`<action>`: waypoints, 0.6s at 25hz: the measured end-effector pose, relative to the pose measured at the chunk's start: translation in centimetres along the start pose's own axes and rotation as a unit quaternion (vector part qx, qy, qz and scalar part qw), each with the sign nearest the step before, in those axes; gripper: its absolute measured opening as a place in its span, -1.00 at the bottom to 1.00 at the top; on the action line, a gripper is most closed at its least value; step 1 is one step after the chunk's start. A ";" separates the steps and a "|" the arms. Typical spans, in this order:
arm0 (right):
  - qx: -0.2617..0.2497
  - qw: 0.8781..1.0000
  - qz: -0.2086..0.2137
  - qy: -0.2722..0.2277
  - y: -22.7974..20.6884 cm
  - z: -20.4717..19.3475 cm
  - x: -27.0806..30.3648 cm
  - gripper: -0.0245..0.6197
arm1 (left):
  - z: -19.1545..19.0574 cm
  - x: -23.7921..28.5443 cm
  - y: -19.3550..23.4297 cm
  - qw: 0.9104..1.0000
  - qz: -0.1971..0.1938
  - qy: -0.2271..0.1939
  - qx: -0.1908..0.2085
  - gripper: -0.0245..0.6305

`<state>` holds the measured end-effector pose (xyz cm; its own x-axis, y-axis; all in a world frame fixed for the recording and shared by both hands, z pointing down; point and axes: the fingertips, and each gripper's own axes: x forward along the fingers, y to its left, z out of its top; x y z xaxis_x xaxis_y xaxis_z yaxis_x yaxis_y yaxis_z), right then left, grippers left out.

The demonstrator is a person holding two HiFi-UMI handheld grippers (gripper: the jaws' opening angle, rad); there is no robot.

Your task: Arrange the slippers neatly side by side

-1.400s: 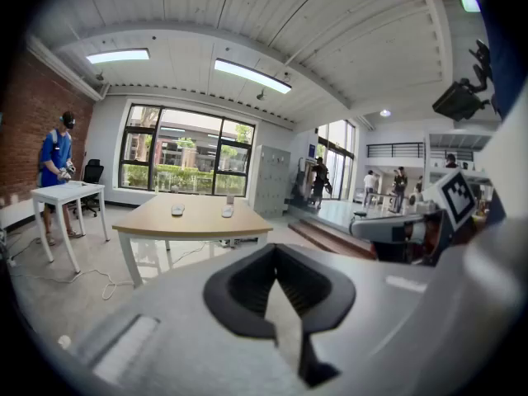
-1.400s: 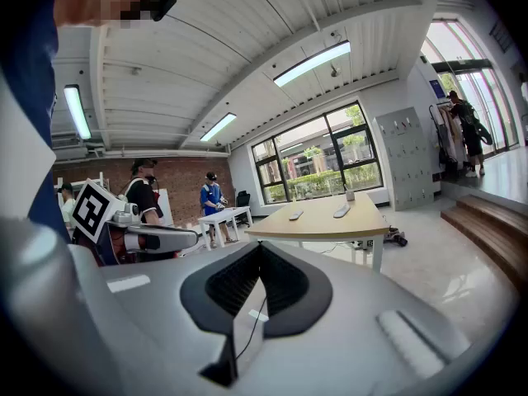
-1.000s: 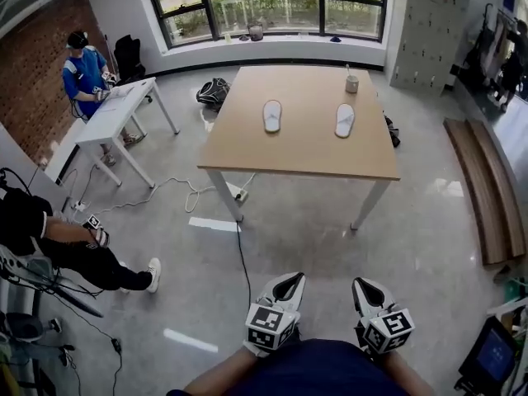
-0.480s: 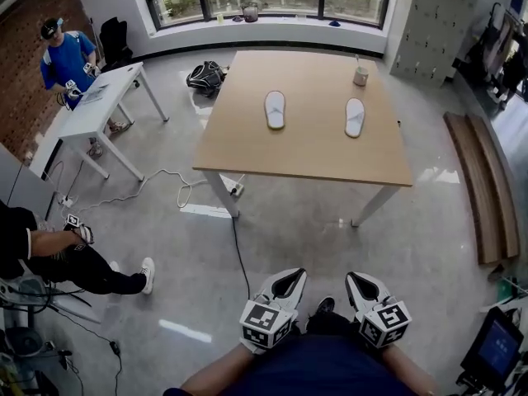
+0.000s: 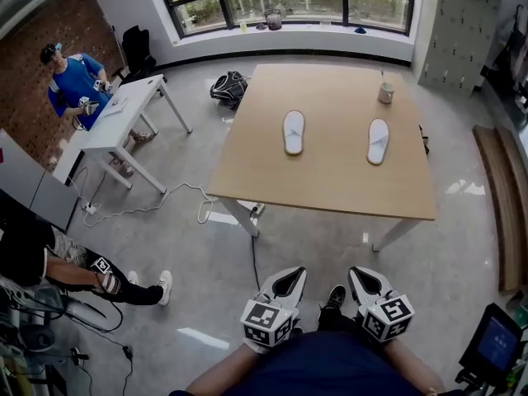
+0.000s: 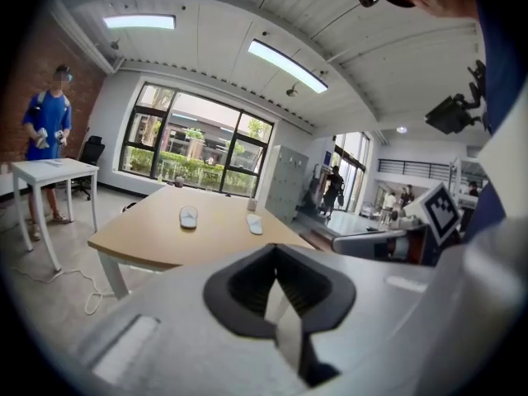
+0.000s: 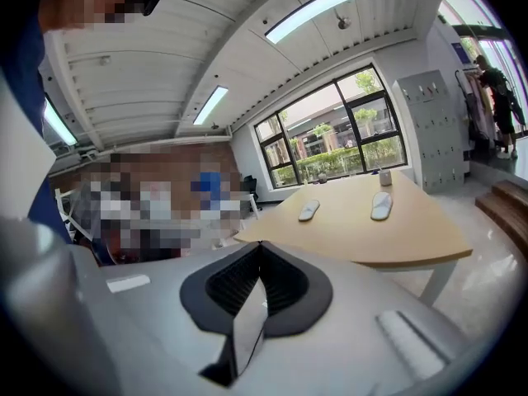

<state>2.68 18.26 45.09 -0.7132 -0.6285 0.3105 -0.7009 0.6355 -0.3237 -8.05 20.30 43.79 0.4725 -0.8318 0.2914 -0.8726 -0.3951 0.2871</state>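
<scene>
The wooden worktop [image 5: 330, 184] stands well ahead of the person, across a stretch of grey floor. A white slipper [image 5: 294, 132] lies flat near its middle, and a second slipper [image 5: 378, 141] lies toward its right side. The two are roughly parallel but well apart, with bare wood between them. A small cup [image 5: 385, 94] stands by the far right corner, beyond the second slipper.

Both grippers are held low, close to the person's body and far from the worktop. The left gripper [image 5: 285, 280] has its jaws closed tip to tip with nothing between them. The right gripper [image 5: 368, 279] is the same — jaws together and empty. Each gripper's view looks over its closed jaws at the worktop and the two slippers in the distance.

Off to the left a person in a blue shirt [image 5: 70, 81] stands behind a white desk [image 5: 115, 126]. A dark bag [image 5: 230, 87] lies on the floor near the worktop's far left corner, and a cable [image 5: 169, 198] trails across the floor.
</scene>
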 end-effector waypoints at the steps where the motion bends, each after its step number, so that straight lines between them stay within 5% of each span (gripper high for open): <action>1: 0.000 1.000 0.004 -0.007 -0.9 1.2 0.6 -0.91 | 0.7 1.1 0.2 1.000 0.006 -0.002 0.003 -0.91; 8: 0.012 0.999 0.016 -0.029 -8.2 5.8 2.9 -0.91 | 5.6 8.5 -0.3 1.000 0.011 -0.018 0.014 -0.91; 15: 0.031 0.999 0.006 -0.030 -13.8 7.4 4.5 -0.90 | 6.2 13.7 -0.1 1.000 0.016 -0.001 0.010 -0.84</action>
<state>9.16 3.33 44.30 -0.7180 -0.6485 0.2528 -0.6900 0.6152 -0.3814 -2.23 6.55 42.13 0.4434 -0.8453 0.2982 -0.8900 -0.3757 0.2584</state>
